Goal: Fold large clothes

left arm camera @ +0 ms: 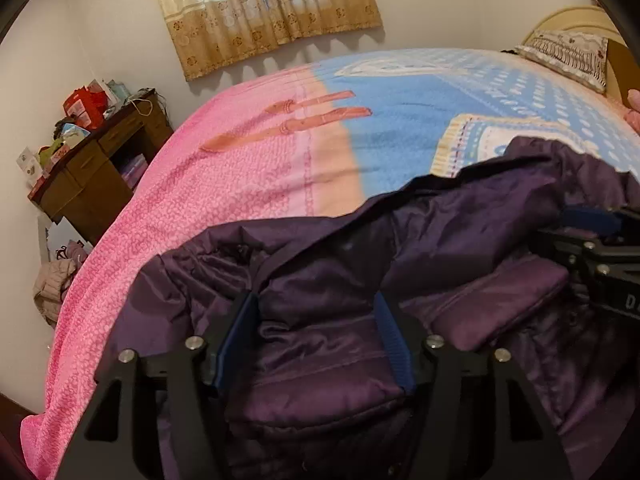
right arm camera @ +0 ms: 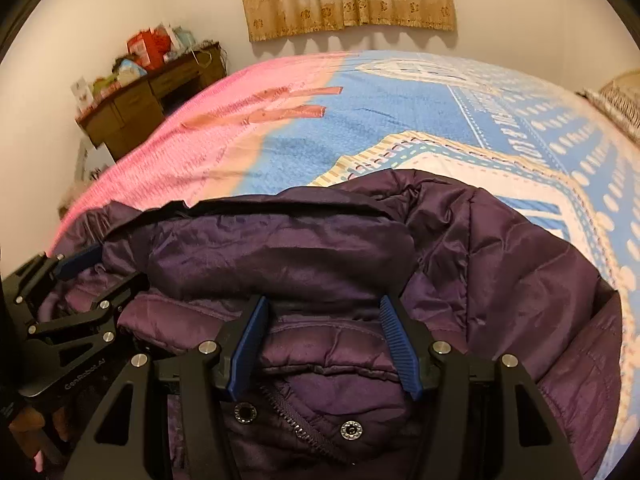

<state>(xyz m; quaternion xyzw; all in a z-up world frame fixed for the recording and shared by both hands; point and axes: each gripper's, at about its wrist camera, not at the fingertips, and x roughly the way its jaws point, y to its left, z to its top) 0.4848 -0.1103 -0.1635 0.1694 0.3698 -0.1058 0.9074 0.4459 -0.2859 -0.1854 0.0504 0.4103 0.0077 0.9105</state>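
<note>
Left gripper (left arm camera: 316, 336) hovers spread over the purple jacket (left arm camera: 320, 272), pads clear of it, near the bed's (left arm camera: 224, 184) near edge. Right gripper (right arm camera: 324, 344) likewise stands spread above the jacket's zipper (right arm camera: 296, 416), gripping nothing.

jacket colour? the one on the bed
Dark purple, shiny quilted fabric. The jacket shows best in the right wrist view, snaps and zipper visible near the bottom.

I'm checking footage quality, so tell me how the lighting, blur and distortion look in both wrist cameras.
Left wrist view: strong fisheye bend, dark corners, the purple jacket slightly smeared, the curtain backlit. Right wrist view: same curving of the bed, sharper on the jacket's snaps, dim warm light, soft shadows under the curtain.
</note>
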